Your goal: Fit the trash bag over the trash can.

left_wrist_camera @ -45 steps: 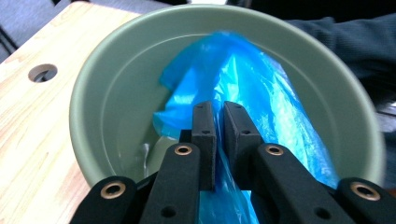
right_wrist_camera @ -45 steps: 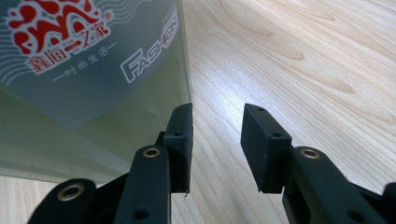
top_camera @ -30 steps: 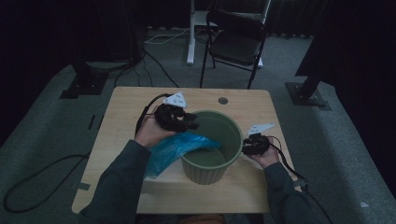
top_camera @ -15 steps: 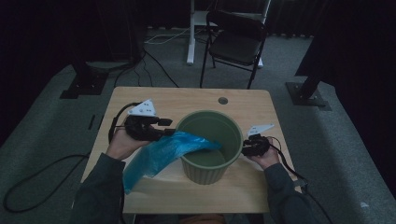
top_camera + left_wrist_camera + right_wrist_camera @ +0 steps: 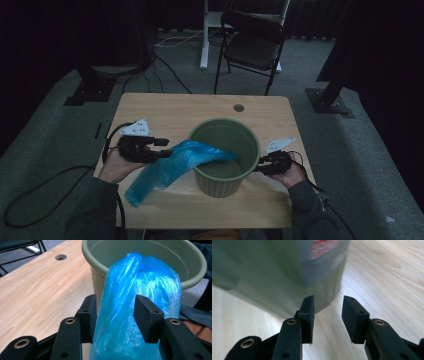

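Blue crinkled plastic bag (image 5: 172,167) lies half in, half out of the round green plastic bin (image 5: 226,155): one end hangs over the rim into the bin, the rest trails down across the pale wooden worktop (image 5: 180,107) toward the person's left. Left tongs (image 5: 117,315) stand astride the bunched film, jaws apart and just having been opening; in the left gripper view the bag sits between the pads, with the pads hardly pressing it (looks like a let-go, not a grip). Right tongs (image 5: 328,315) are parted with nothing between them, close beside the bin's outer wall near its base.

Judgement: step in hand is fitting the bag into the bin as a liner. To do it well, re-take the film near its open edge rather than mid-bundle, pinch a single layer, and draw it over the rim while the right tongs steady the bin against tipping.
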Demonstrator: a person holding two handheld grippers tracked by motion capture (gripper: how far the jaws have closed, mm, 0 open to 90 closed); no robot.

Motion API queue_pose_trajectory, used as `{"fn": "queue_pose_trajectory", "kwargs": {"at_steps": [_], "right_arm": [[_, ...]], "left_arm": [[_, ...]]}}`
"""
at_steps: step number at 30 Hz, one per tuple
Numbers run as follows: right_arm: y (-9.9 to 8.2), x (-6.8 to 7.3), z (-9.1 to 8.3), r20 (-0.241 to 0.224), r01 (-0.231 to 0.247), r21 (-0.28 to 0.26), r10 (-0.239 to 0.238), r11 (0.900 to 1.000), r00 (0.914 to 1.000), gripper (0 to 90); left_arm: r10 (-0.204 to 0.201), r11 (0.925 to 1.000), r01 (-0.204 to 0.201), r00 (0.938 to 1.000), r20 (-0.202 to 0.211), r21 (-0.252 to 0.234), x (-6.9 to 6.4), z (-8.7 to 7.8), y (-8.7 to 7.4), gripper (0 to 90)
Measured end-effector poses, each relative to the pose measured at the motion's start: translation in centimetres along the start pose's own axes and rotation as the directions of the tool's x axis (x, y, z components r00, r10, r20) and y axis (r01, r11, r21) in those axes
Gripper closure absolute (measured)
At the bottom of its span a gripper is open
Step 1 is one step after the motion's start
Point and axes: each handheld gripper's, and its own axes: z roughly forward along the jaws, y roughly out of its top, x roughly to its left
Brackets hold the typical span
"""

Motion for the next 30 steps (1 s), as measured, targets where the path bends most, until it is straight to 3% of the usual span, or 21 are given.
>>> {"fn": "queue_pose_trajectory", "kwargs": {"at_steps": [3,7,12,26,30], "right_arm": [[0.0,0.6,-0.3,-0.019,0.016,-0.007,-0.016,0.9998,0.9997,62.0],[0.3,1.2,-0.3,-0.032,0.042,-0.008,-0.042,0.9991,0.9986,62.3],[0.4,1.3,-0.1,-0.043,0.035,-0.011,-0.036,0.9993,0.9984,62.3],[0.8,1.6,0.6,-0.047,0.043,-0.017,-0.044,0.9989,0.9979,62.3],[0.9,1.6,0.7,-0.042,0.047,-0.019,-0.048,0.9987,0.9980,61.8]], "left_arm": [[0.002,0.9999,-0.002,1.0000,0.001,0.015,-0.1,0.8,0.2,54.3],[0.014,0.9995,-0.015,0.9997,0.021,0.026,-0.1,1.8,0.8,61.8],[0.019,0.9993,-0.020,0.9995,0.026,0.033,-0.1,2.6,1.4,65.8],[-0.015,0.9997,0.016,0.9993,-0.034,0.018,2.4,3.2,2.6,66.8],[-0.029,0.9995,0.029,0.9983,-0.050,0.009,2.8,3.2,2.5,63.5]]}}
